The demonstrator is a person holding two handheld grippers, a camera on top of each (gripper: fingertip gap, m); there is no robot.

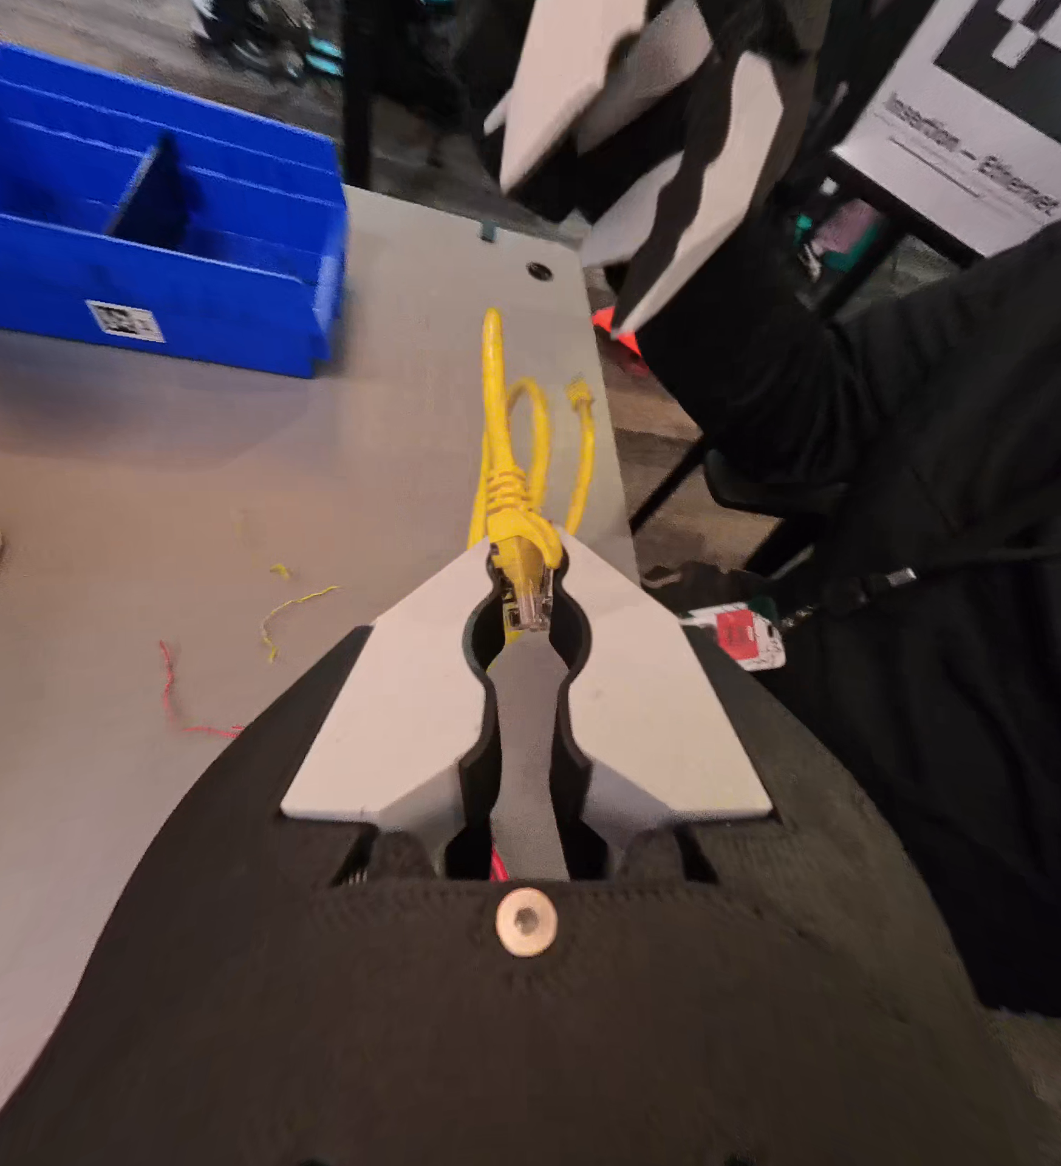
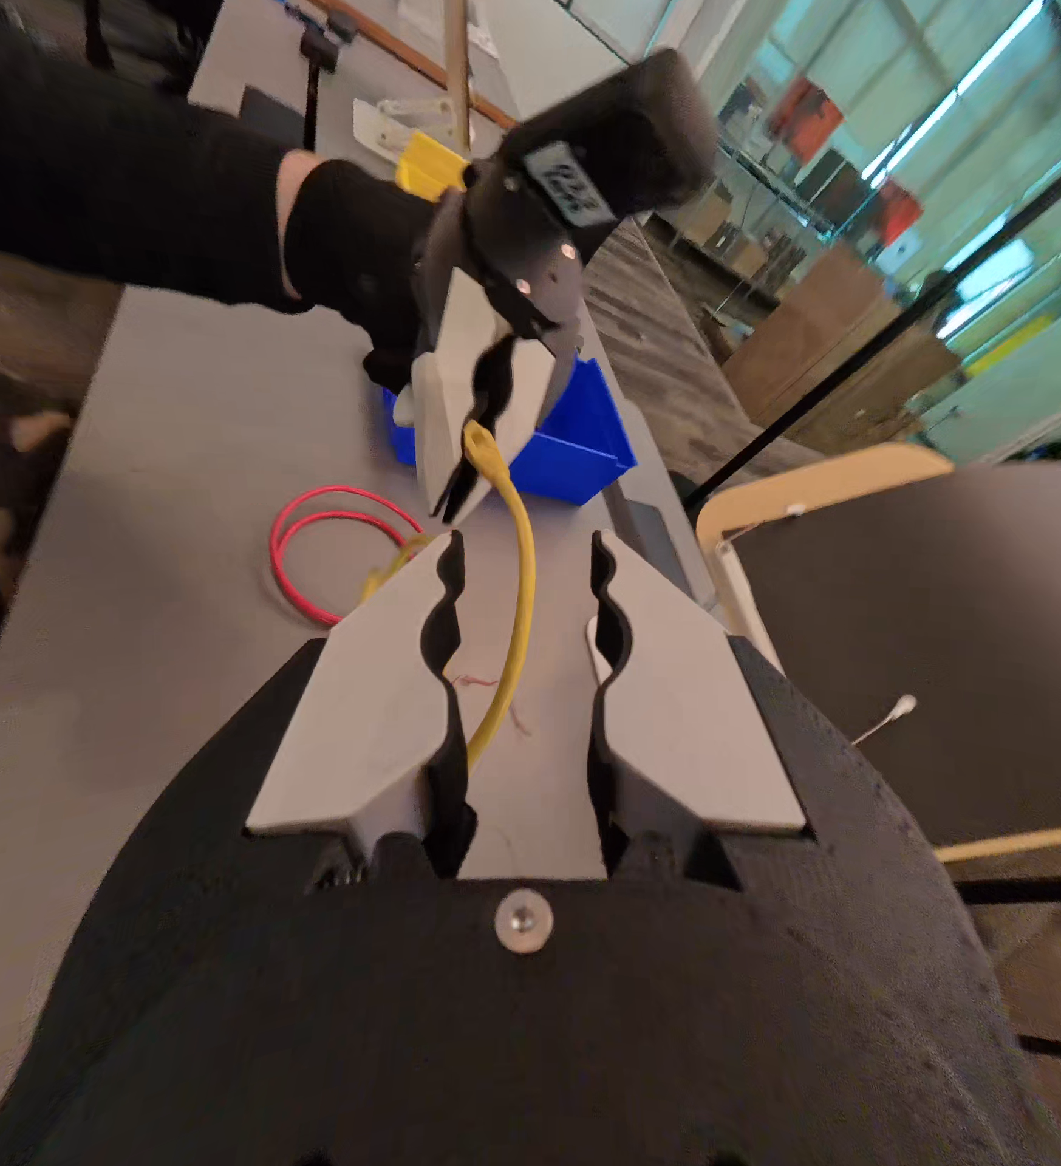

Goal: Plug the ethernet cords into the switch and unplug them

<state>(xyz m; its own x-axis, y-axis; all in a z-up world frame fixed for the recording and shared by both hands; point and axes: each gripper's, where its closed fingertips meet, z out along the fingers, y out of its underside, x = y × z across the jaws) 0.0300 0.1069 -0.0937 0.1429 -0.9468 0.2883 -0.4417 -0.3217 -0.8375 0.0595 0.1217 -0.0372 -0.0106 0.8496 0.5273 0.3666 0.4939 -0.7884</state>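
Over a grey table (image 1: 199,479) with a blue bin (image 1: 136,240), the left gripper (image 1: 524,555) clamps the yellow cord (image 1: 496,410) by its plug, cord trailing forward. The right gripper (image 2: 527,549) gapes, empty, the cord hanging between its jaws.

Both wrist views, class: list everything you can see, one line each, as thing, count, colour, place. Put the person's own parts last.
Ethernet cord: one, yellow, plug clamped in the left gripper, the rest trailing onto the table.
Cable coil: one, red, flat on the table.
Bin: one, blue, far side of the table.
Wire scraps: a few, yellow and red, on the table.
Table: one, grey.
Chair: one, black with pale wood rim, beside the table.
Left gripper: shut on the plug.
Right gripper: open, above the cord.
Gloved hand: one, black, holding the left gripper.
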